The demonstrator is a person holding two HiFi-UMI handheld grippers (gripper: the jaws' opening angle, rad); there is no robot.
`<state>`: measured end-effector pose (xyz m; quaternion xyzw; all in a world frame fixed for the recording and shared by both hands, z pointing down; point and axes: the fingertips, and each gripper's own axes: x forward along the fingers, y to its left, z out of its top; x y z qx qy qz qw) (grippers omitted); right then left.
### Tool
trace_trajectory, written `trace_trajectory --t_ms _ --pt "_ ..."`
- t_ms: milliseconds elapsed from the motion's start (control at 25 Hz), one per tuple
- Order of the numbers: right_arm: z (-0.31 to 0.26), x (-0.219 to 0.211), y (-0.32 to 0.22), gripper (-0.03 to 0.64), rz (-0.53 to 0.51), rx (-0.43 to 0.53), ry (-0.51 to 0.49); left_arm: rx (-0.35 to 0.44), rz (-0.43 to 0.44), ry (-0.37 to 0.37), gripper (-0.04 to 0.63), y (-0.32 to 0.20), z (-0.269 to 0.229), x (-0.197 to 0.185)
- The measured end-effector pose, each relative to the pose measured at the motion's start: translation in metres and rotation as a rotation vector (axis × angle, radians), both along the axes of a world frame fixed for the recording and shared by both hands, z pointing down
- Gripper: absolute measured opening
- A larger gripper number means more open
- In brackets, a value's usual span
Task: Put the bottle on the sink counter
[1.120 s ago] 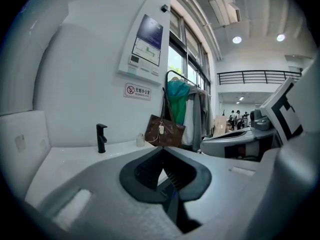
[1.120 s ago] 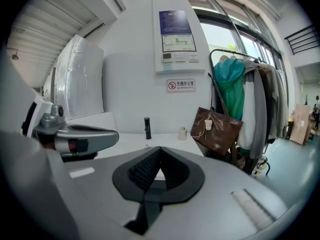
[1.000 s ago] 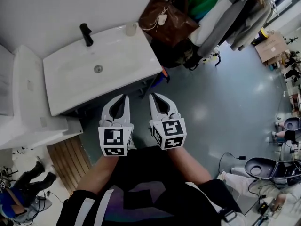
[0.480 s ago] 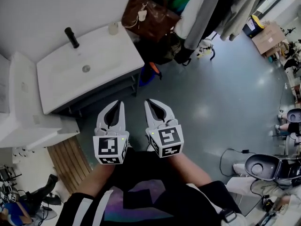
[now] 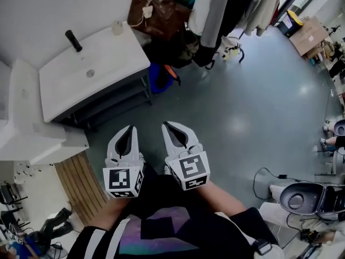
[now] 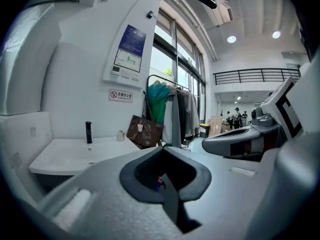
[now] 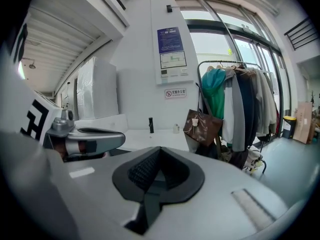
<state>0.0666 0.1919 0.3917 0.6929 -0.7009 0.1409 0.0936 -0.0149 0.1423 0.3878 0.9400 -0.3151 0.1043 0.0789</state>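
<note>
A small pale bottle (image 5: 117,28) stands on the back right corner of the white sink counter (image 5: 121,58), right of the black faucet (image 5: 70,40). It shows small and far off in the left gripper view (image 6: 120,135) and in the right gripper view (image 7: 176,128). My left gripper (image 5: 129,129) and right gripper (image 5: 167,125) hang side by side over the grey floor, well in front of the counter. Both are shut with nothing between the jaws. Each sees the other beside it: the right gripper (image 6: 235,141) from the left, the left gripper (image 7: 95,136) from the right.
A brown bag (image 5: 156,14) and a rack of hanging clothes (image 5: 215,9) stand right of the sink. A blue and orange thing (image 5: 160,75) sits by the counter's legs. A wooden mat (image 5: 81,182) and a white fixture (image 5: 27,128) lie to the left. A grey chair (image 5: 307,198) is at lower right.
The sink counter has slid up and left and grown smaller in the head view. Both grippers sit lower in the frame, farther from the counter, still shut.
</note>
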Motion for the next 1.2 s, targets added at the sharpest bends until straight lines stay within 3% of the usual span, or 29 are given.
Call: trace_trajectory --t_ms 360,1200 --pt "0.023 0.0 0.051 0.0 -0.034 -0.047 -0.011 -0.001 0.031 -0.014 0.002 0.044 0.009 0.018" --pt "0.011 0.002 0.066 0.0 0.002 -0.016 -0.001 0.034 0.038 0.0 0.002 0.057 -0.004 0.013"
